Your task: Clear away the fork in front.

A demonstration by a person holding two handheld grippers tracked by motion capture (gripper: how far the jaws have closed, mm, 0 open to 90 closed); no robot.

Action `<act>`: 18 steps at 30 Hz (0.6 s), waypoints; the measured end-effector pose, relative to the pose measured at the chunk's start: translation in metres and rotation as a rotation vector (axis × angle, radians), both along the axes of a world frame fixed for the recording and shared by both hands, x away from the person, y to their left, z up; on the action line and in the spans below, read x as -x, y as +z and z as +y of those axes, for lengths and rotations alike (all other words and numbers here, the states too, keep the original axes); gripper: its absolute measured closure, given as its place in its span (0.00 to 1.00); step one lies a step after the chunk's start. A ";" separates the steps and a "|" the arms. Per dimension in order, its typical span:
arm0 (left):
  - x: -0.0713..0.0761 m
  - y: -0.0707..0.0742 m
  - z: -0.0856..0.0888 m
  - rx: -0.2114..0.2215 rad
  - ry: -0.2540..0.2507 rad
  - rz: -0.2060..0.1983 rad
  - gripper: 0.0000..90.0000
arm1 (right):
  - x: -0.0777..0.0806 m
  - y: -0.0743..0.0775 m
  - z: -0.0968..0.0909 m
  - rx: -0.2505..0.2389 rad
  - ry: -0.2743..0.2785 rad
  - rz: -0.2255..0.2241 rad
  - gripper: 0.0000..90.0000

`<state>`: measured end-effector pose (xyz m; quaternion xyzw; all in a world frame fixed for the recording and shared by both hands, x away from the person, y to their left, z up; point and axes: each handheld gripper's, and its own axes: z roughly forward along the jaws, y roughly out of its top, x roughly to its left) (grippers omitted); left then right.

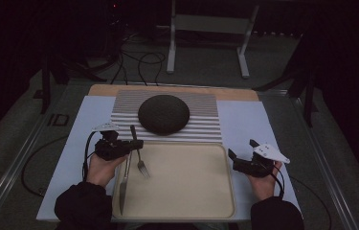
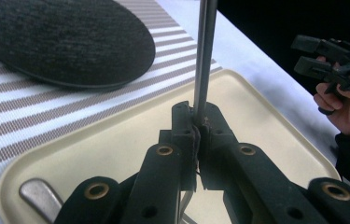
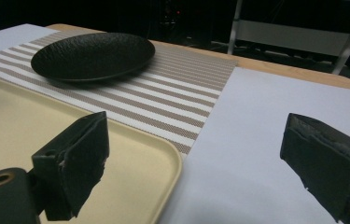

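Forearms in dark sleeves enter nearest, each hand carrying a tool. Left tool is pinched on the handle of a slim silver metal fork, holding it over the left end of the beige plastic tray beside a silver knife. Fork looks light, stiff and slick — best gripped mid-handle. Right tool hovers with jaws spread. Beyond — a round black textured plate on a striped placemat.
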<state>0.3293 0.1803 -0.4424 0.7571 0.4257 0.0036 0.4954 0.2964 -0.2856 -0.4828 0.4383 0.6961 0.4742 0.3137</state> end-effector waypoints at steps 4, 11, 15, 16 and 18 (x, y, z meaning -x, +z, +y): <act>0.000 -0.004 0.000 -0.012 -0.004 0.034 0.97 | 0.000 -0.001 0.001 0.005 -0.001 0.004 0.09; 0.002 -0.018 -0.002 -0.015 -0.034 0.073 0.97 | 0.000 -0.001 0.000 0.004 -0.006 0.006 0.09; 0.004 -0.027 -0.002 0.005 -0.056 0.063 0.96 | -0.001 -0.001 0.000 0.006 -0.015 0.010 0.09; 0.004 -0.027 -0.002 0.005 -0.056 0.063 0.95 | -0.001 -0.001 0.000 0.006 -0.016 0.011 0.09; 0.005 -0.032 -0.004 -0.026 -0.066 0.061 0.93 | -0.001 -0.001 0.000 0.009 -0.018 0.012 0.09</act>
